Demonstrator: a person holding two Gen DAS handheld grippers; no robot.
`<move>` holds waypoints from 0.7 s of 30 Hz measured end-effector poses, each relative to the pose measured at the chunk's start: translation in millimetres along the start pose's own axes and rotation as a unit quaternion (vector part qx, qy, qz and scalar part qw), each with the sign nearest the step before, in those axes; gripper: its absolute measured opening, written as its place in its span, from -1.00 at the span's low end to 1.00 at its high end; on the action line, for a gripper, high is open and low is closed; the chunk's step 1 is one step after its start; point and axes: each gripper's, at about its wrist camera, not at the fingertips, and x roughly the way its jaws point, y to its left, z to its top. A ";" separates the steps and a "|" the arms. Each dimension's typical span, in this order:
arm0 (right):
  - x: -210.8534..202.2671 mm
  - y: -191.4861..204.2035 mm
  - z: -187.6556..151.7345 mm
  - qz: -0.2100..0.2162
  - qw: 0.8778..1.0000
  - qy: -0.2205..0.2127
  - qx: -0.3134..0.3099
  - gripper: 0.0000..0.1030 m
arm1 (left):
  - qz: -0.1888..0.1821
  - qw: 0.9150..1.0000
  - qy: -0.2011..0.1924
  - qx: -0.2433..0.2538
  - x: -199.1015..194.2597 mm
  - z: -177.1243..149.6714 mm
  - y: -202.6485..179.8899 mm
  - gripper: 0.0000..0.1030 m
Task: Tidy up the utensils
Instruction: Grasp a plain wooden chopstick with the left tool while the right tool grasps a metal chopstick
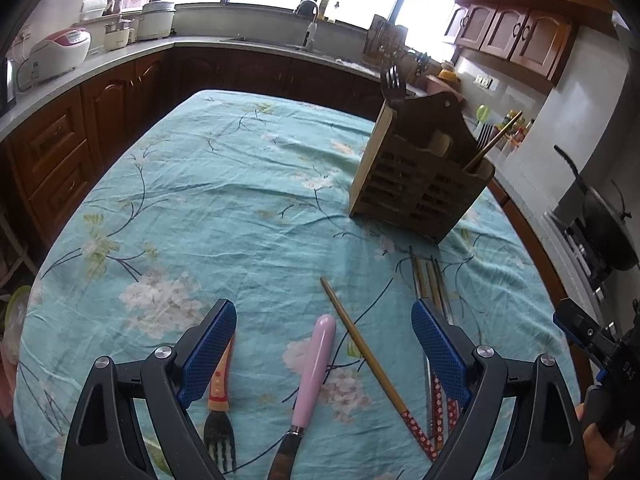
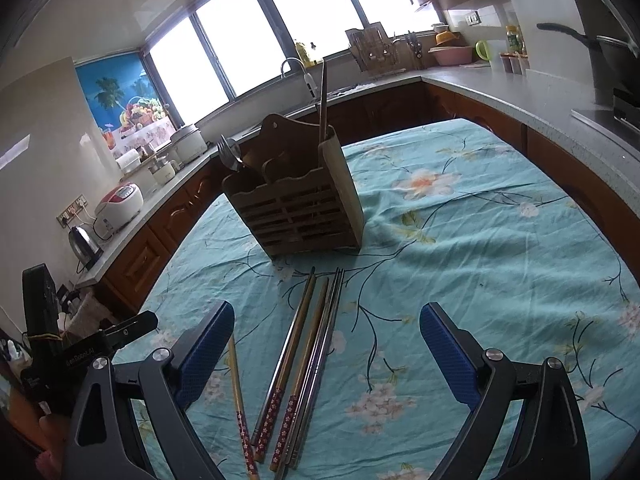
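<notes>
A wooden utensil caddy [image 1: 420, 178] stands on the floral teal tablecloth [image 1: 220, 208]; it holds a fork, a spoon and one chopstick, and shows in the right wrist view [image 2: 296, 204] too. My left gripper [image 1: 323, 346] is open and empty above a pink-handled knife [image 1: 314, 376], with an orange-handled fork [image 1: 219, 412] by its left finger and a single chopstick [image 1: 372, 368] to the right. My right gripper [image 2: 326, 350] is open and empty over a bundle of wooden and metal chopsticks [image 2: 308, 364]. A lone chopstick [image 2: 240, 404] lies beside its left finger.
Kitchen counters wrap around the table, with a rice cooker [image 1: 56, 54], a sink faucet [image 1: 310, 20] and a dish rack [image 2: 372, 50]. A kettle [image 2: 84, 246] sits on the left counter. A black pan [image 1: 600, 216] sits on the stove at right.
</notes>
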 end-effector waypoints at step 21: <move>60.1 -6.5 6.0 -0.024 0.997 0.070 -0.008 0.00 | 0.021 0.995 0.089 0.031 78.4 19.7 -15.0 0.25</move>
